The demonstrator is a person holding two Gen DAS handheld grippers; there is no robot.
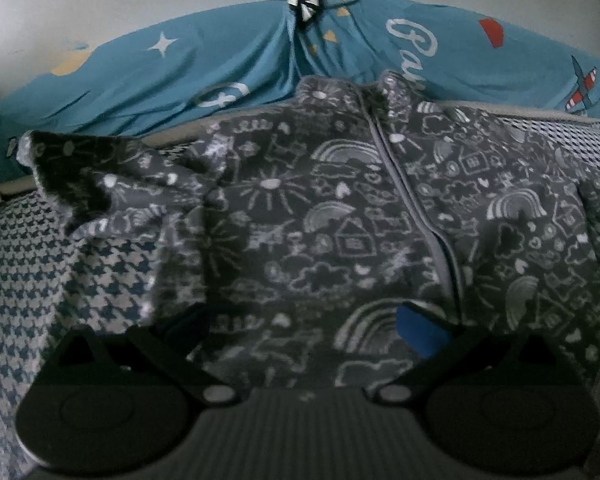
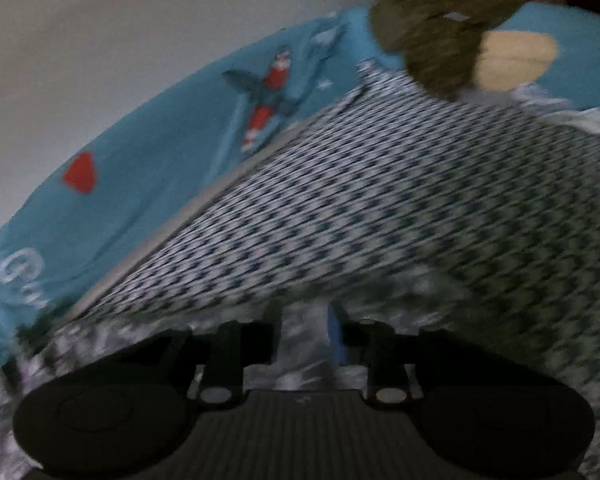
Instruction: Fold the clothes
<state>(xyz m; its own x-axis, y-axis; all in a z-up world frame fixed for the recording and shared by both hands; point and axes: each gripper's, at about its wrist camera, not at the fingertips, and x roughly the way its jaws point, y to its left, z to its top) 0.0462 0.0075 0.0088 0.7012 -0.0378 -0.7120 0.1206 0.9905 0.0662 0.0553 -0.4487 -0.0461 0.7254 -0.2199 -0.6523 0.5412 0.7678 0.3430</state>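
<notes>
In the left wrist view, the left gripper (image 1: 300, 316) hangs with wide, empty jaws over one grey patterned garment (image 1: 340, 208), which lies spread on the checked cover (image 1: 52, 264); a good fold takes a sleeve edge, I think. In the right wrist view, the right gripper (image 2: 302, 340) has narrow jaws with a strip of that garment (image 2: 300, 344) between them; whether the pads press it I cannot tell, and one brown cloth (image 2: 432, 40) lies far right.
</notes>
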